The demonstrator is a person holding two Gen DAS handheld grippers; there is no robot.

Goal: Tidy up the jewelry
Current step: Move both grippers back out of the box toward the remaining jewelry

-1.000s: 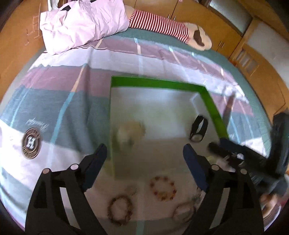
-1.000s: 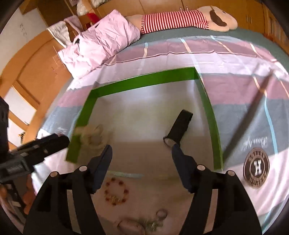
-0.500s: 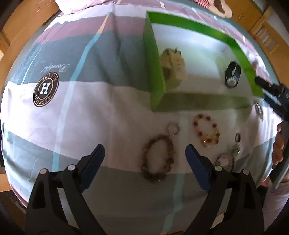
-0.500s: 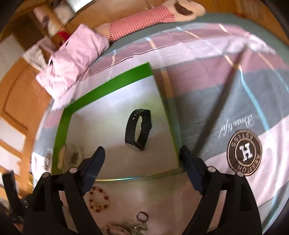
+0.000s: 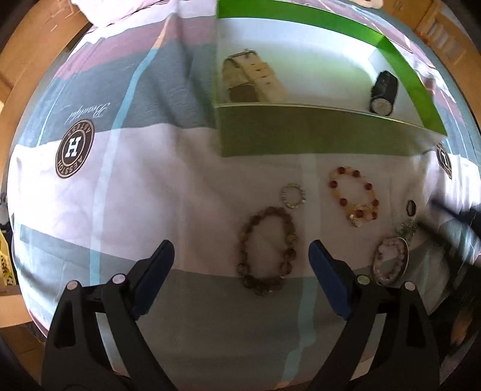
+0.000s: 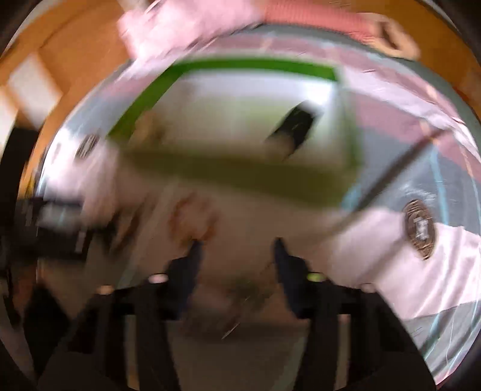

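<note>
A green box with a white inside stands on the bed. It holds a beige watch and a black watch. In front of it lie a brown bead bracelet, a small silver ring bracelet, a red-and-amber bracelet, a pale bead bracelet and a small dark ring. My left gripper is open, straddling the brown bracelet from above. The right wrist view is blurred. My right gripper is closing above a blurred clump of jewelry, with nothing pressed between its pads.
The bedspread is striped pink, grey and white with round logo badges. A pink pillow and a striped plush toy lie at the far end. Wooden furniture surrounds the bed. The right gripper shows as a dark blur.
The left gripper sank slightly closer over the bracelets. The right gripper swung fast from over the box down toward the loose jewelry, and its jaws narrowed.
</note>
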